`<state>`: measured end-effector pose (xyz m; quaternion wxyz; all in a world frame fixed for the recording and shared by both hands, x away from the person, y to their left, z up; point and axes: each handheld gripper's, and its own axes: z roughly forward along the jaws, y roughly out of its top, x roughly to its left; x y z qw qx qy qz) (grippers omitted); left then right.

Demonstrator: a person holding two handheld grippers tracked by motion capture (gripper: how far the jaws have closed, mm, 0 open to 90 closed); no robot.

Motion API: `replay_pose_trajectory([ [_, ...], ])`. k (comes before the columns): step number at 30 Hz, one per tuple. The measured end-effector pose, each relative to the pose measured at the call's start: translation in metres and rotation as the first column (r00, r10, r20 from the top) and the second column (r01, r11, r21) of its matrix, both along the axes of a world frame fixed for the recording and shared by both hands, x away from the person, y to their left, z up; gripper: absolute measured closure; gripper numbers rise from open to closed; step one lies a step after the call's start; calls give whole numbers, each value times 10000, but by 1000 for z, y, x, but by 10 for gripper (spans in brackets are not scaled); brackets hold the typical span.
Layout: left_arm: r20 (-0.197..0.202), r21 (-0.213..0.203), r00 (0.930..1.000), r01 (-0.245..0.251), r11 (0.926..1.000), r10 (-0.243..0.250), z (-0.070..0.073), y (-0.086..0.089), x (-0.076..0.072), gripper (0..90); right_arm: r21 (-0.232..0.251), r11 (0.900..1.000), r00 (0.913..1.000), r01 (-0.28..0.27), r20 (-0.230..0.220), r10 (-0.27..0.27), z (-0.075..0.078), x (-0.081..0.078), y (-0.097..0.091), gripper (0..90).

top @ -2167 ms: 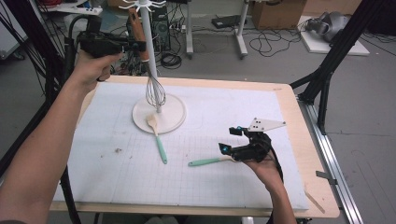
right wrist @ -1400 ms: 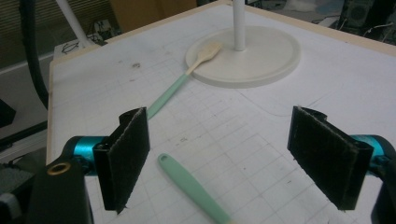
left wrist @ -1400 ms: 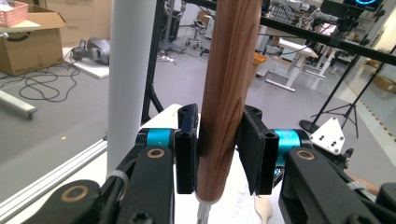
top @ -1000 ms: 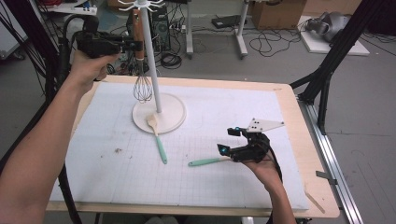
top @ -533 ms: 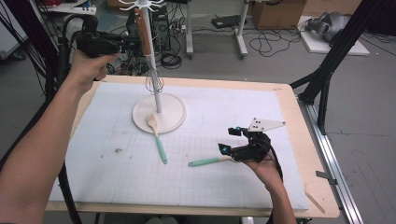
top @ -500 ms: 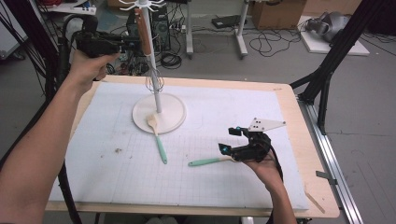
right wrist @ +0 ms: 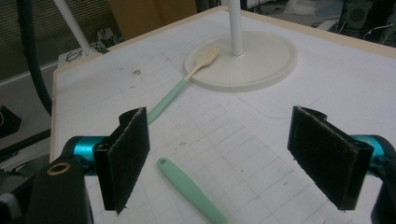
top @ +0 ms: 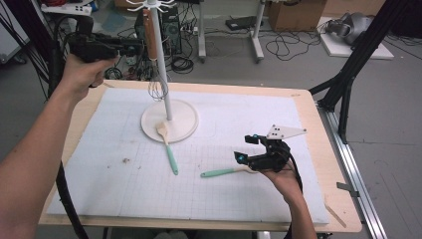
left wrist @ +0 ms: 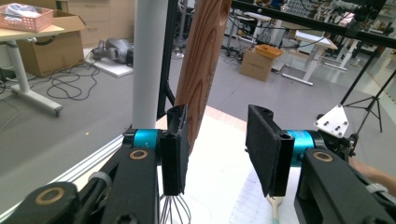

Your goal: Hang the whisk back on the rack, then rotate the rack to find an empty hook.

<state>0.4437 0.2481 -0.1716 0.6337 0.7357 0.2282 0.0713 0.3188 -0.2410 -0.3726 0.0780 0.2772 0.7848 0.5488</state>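
Even, bright overhead light is falling across the white table [top: 239,144]; shadows are staying soft and faint, no harsh glare. High view is looking slightly soft and low-res. Both gripper views are blurring mildly at near range, backgrounds dimmer.

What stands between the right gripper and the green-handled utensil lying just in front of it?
Nothing visible does. The right gripper is open, and the green handle lies on the bare white mat between its jaws, apart from both.
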Motion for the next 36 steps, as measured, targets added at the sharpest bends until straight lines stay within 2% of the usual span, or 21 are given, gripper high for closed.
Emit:
replay_pose_trajectory([
  [10, 152, -116, 9999, 35, 9999, -33, 7, 9, -11, 601, 119, 9999, 10000, 50, -47, -49, 0, 0, -1, 197],
  [16, 218, -139, 9996, 170, 9998, -167, 11, 10, -16, 651, 107, 9999, 10000, -11, 11, 11, 1, -1, 0, 197],
  [22, 296, -61, 9987, 423, 9991, -421, 14, 8, -22, 698, 149, 9999, 10000, 49, -9, -49, 1, -1, -1, 197],
  [26, 358, 29, 9990, 259, 9997, -260, 18, 6, -24, 731, 119, 9999, 10000, 26, 27, -26, 1, 0, -1, 197],
  [36, 429, 212, 9981, 423, 9989, -432, 26, -6, -22, 801, 192, 9998, 10000, 91, -41, -90, 0, 0, -3, 197],
])
